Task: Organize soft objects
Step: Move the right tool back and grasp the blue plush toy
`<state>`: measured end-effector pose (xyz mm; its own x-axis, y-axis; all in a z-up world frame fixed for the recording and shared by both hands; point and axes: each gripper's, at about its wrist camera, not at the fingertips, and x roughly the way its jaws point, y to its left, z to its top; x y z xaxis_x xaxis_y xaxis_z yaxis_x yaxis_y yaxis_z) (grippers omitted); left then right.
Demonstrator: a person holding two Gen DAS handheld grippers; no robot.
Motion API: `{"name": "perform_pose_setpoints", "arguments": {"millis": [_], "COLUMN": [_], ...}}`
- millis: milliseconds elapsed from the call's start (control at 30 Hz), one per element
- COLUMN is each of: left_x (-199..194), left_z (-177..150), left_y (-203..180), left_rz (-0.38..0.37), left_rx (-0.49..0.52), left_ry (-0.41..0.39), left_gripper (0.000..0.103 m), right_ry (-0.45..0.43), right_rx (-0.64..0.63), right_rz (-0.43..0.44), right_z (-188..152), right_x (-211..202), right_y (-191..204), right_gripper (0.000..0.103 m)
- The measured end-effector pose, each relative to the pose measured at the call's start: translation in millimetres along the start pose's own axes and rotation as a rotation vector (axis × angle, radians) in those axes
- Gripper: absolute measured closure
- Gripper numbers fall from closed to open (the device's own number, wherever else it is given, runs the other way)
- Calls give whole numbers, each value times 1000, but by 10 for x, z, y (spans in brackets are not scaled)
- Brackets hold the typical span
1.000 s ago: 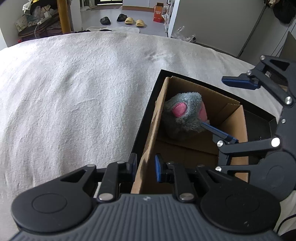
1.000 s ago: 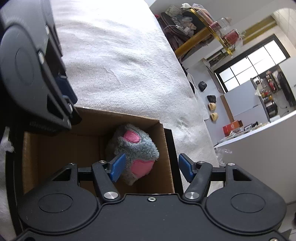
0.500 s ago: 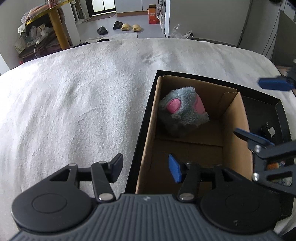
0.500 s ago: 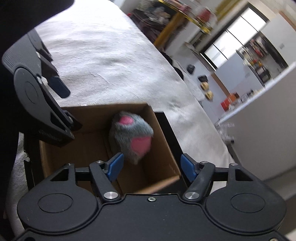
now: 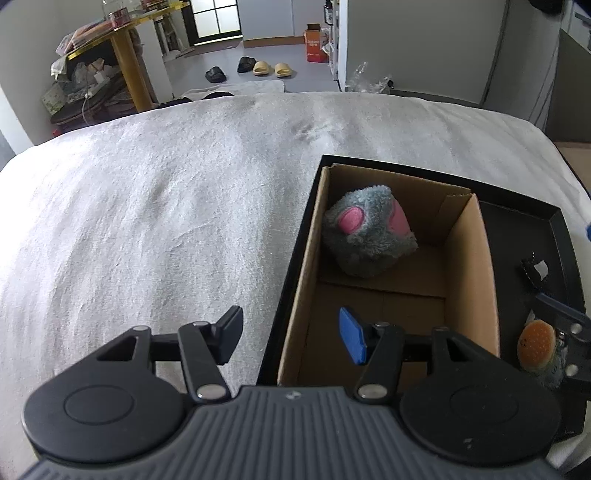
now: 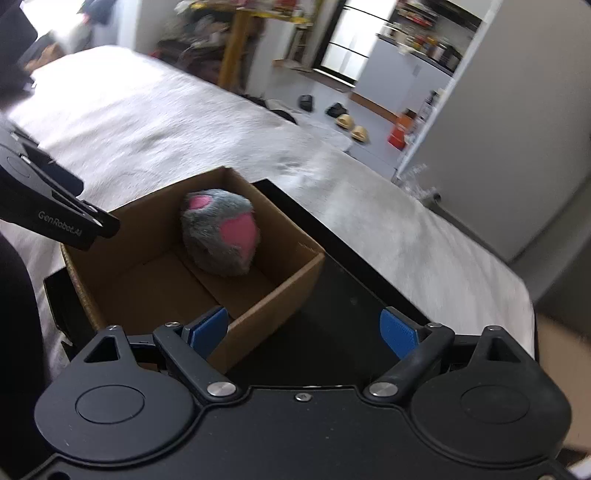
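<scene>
Grey plush toy (image 5: 369,236) lies boxed, beyond both grippers' parted fingers.

Grey floor (image 5: 229,55), slippers (image 5: 267,68), gold-legged cluttered table (image 5: 127,48), white walls (image 5: 417,44), bright window (image 5: 216,16)

Your left gripper (image 5: 291,334) points down, its two fingers apart with nothing held. They have just been opening. Your right gripper (image 6: 304,330) also tips down, its blue fingers (image 6: 397,334) spread wide and empty. They have just opened more.
</scene>
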<state>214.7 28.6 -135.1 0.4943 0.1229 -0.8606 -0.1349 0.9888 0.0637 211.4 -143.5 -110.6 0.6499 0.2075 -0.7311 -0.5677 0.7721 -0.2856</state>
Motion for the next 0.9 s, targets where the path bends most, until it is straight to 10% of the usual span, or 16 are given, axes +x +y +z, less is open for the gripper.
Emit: {"name": "perform_pose_setpoints", "arguments": {"millis": [900], "left_x": [-205], "left_z": [27], "left_y": [-337], "left_rz": [44], "left_rx": [188], "left_ry": [27], "left_gripper": [37], "right_ry": [-14], "right_rx": [638], "right_rz": [-154], "right_z": [-1438], "right_x": [-345], "right_y": [-410], "right_gripper": [0]}}
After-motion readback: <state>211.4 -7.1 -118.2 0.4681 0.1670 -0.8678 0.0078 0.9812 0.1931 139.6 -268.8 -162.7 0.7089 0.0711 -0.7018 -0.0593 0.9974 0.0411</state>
